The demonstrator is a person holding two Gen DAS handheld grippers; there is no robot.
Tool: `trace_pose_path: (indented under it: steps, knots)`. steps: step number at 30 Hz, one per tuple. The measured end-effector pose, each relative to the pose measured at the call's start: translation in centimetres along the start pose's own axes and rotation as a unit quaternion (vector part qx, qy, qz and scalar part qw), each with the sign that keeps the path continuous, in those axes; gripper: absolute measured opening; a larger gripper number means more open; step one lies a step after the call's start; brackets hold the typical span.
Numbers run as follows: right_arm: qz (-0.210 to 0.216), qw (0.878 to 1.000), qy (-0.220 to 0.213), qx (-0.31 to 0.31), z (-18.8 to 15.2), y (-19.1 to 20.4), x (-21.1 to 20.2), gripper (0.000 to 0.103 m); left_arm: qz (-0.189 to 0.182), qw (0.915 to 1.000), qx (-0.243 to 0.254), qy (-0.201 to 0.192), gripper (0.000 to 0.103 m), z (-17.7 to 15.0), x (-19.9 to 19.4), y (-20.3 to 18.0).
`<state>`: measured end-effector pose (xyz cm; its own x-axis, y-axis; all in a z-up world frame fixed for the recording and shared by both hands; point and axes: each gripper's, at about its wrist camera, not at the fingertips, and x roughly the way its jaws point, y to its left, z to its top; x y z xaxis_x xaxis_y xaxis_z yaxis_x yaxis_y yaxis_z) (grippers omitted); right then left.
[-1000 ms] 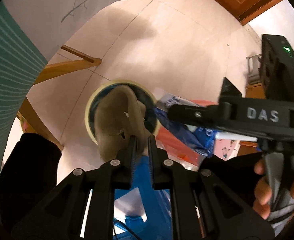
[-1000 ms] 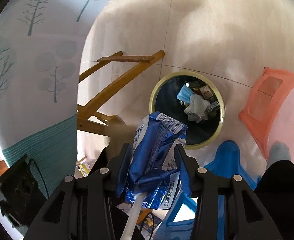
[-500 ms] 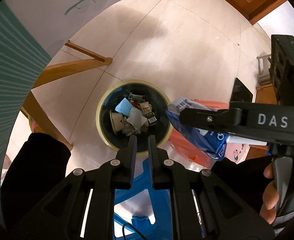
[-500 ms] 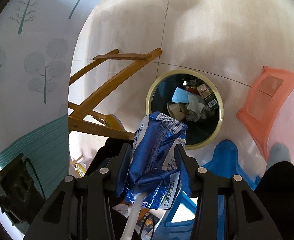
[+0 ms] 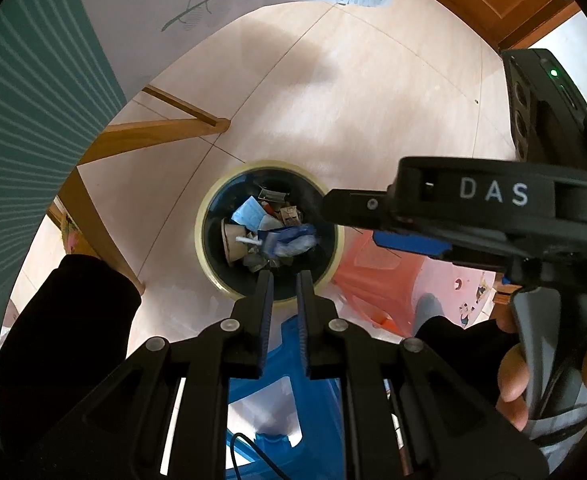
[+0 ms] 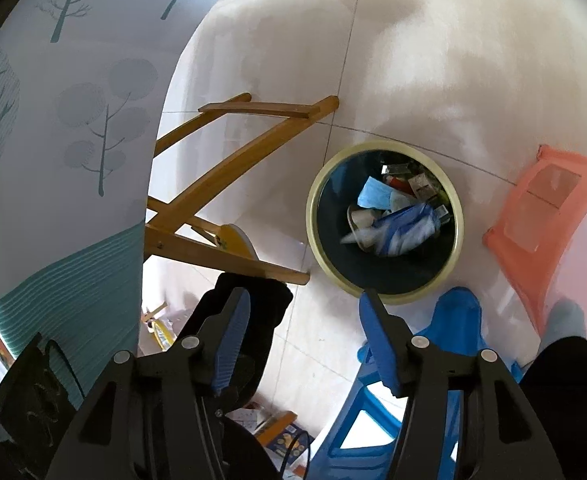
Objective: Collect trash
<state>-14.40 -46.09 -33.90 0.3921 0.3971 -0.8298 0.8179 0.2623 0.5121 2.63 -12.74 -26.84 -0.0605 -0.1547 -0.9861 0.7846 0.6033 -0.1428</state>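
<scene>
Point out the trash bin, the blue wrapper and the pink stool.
trash bin (image 6: pixel 314 216), right wrist view, on its pale rim.
blue wrapper (image 6: pixel 407 226), right wrist view, on its crumpled middle.
pink stool (image 6: pixel 521 224), right wrist view, on its side wall.

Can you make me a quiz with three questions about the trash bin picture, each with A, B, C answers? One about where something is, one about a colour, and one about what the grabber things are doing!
1. Where is the blue wrapper?
A. Inside the trash bin
B. On the pink stool
C. Between the right gripper's fingers

2. What colour is the bin's rim?
A. Red
B. Pale yellow
C. Green

3. How are the right gripper fingers?
A. Squeezing a cup
B. Shut tight together
C. Apart with nothing between them

Answers:
1. A, the wrapper lies on the other rubbish in the bin.
2. B, a pale yellow ring circles the dark inside.
3. C, its fingers stand wide, opening, with only floor and bin showing between them; the left gripper is the nearly shut one.
</scene>
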Motion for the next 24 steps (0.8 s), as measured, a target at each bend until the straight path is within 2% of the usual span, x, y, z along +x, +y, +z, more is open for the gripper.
trace_pose_path:
  steps: [7,16,20,24]
  knots:
    - [-0.015,0.998,-0.010,-0.055,-0.6,2.1,-0.8,0.058,-0.002,1.0000,-0.006,-0.005,0.009,-0.4,-1.0,-0.1]
    - [-0.022,0.991,-0.040,-0.122,-1.3,4.5,-3.8,0.058,-0.003,0.9995,-0.015,-0.026,0.009,-1.6,-4.8,-0.7]
    - [-0.039,0.984,-0.052,-0.163,-1.9,6.0,-5.7,0.058,-0.002,0.9989,-0.035,-0.031,0.009,-2.6,-6.9,-0.2]
    - [-0.064,0.972,-0.065,-0.218,-3.1,7.9,-7.3,0.058,-0.005,0.9970,-0.067,-0.040,0.009,-3.6,-9.2,0.7]
